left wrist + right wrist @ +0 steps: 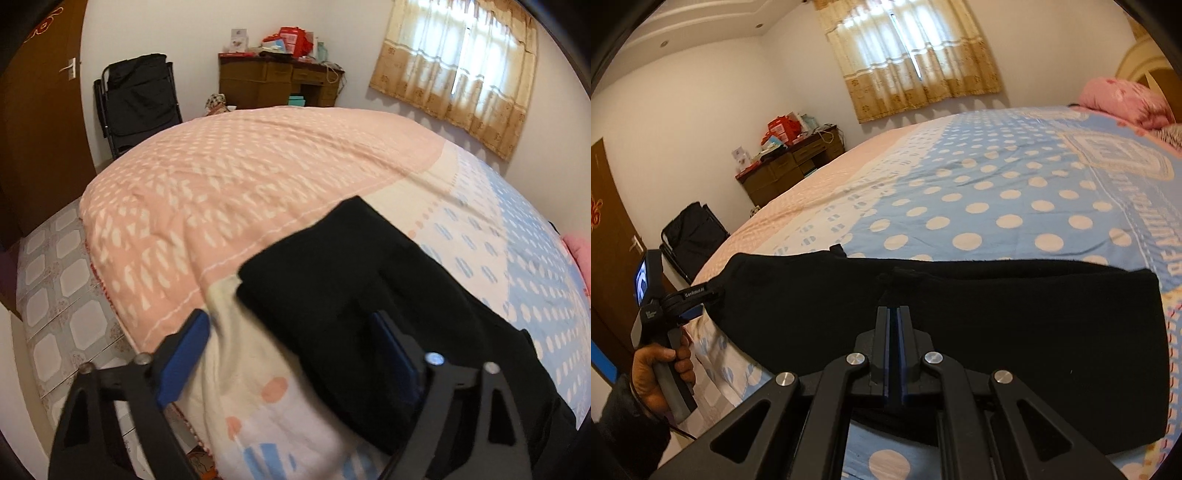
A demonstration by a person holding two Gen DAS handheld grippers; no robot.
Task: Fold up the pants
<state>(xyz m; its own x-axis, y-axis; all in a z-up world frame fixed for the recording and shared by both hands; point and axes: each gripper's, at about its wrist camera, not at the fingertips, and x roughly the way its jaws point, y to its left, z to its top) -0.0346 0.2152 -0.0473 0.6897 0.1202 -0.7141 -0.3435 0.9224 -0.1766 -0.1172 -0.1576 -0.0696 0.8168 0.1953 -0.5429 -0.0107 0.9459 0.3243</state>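
Note:
Black pants [960,325] lie folded in a long band across the near part of the bed. In the left wrist view their end [343,288] lies between my wide-open fingers. My left gripper [291,332] is open, one blue pad left of the cloth and one on it. It also shows in the right wrist view [698,299] at the left end of the pants. My right gripper [895,314] is shut, pinching a small tuft of the pants' upper layer near the middle of the band.
The bed cover is pink [258,166] at the foot and blue with white dots [997,192] further up. A pink pillow [1126,99] lies at the head. A black chair [140,99], a wooden desk [280,81] and a brown door [40,122] stand beyond the bed's foot.

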